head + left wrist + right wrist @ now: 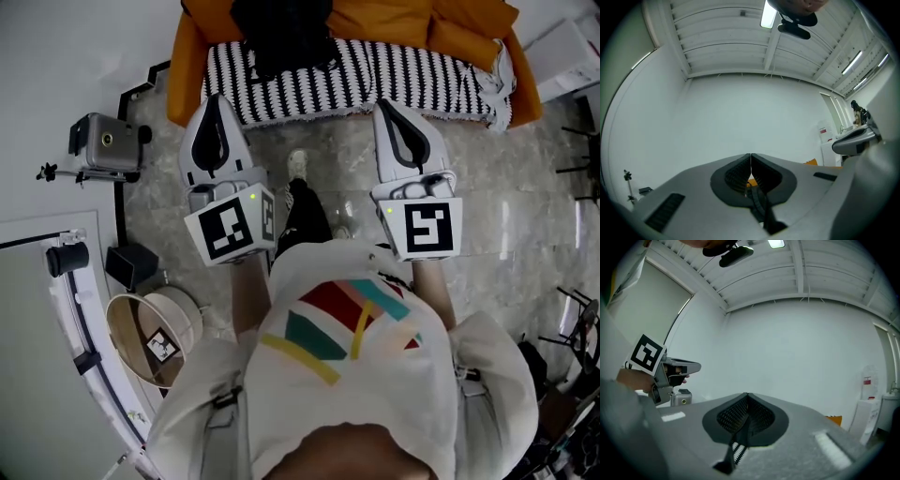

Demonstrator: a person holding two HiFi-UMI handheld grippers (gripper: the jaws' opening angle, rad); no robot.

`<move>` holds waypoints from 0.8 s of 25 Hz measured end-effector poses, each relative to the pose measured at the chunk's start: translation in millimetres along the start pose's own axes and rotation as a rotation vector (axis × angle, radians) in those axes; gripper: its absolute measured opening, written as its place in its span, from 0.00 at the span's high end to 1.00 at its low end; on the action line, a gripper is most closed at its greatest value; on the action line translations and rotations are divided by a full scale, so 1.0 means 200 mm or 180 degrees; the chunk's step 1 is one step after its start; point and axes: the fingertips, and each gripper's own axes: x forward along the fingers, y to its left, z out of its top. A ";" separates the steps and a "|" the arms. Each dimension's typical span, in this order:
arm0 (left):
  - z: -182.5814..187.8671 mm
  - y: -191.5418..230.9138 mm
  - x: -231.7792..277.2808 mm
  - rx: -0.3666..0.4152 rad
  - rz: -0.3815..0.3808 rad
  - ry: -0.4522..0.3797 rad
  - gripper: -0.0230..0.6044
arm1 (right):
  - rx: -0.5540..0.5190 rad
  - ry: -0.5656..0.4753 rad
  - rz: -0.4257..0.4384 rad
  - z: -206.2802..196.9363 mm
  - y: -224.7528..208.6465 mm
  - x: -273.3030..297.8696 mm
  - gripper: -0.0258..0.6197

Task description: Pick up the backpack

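Backpack (pixel 281 33) on the far sofa (pixel 183 75)
Left gripper (pixel 217 103) and right gripper (pixel 392 108) closed, empty: open them before reaching its top.

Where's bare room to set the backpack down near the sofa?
Bare floor lies right of the right gripper, in front of the sofa. The striped blanket right of the backpack is free too. The left is crowded: camera, basket.
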 end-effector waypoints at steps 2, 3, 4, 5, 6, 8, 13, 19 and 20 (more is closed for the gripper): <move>-0.03 0.02 0.10 0.0012 -0.0030 -0.0007 0.94 | -0.0008 -0.0006 -0.0050 -0.01 -0.04 0.08 0.95; -0.06 0.03 0.16 0.0017 -0.0044 -0.0010 0.94 | -0.0016 -0.0008 -0.0075 -0.02 -0.06 0.13 0.95; -0.08 0.05 0.23 0.0019 -0.0057 -0.0016 0.94 | -0.0022 -0.0015 -0.0101 -0.02 -0.08 0.18 0.95; -0.10 0.07 0.30 0.0010 -0.0067 -0.0022 0.94 | -0.0029 -0.0020 -0.0123 -0.02 -0.11 0.25 0.95; -0.11 0.09 0.38 -0.0011 -0.0072 -0.0028 0.94 | -0.0040 -0.0015 -0.0141 -0.03 -0.13 0.31 0.95; -0.13 0.14 0.54 -0.0061 -0.0057 -0.0035 0.94 | -0.0063 0.0026 -0.0171 -0.03 -0.17 0.44 0.95; -0.18 0.30 0.95 -0.0099 -0.0058 0.0001 0.94 | 0.0008 0.0032 -0.0287 0.01 -0.29 0.85 0.95; -0.17 0.52 1.41 -0.0194 -0.0179 -0.0025 0.94 | 0.0034 0.0019 -0.0292 0.09 -0.34 1.40 0.95; -0.17 0.56 1.49 -0.0216 -0.0211 -0.0038 0.94 | 0.0043 0.0018 -0.0292 0.10 -0.34 1.49 0.95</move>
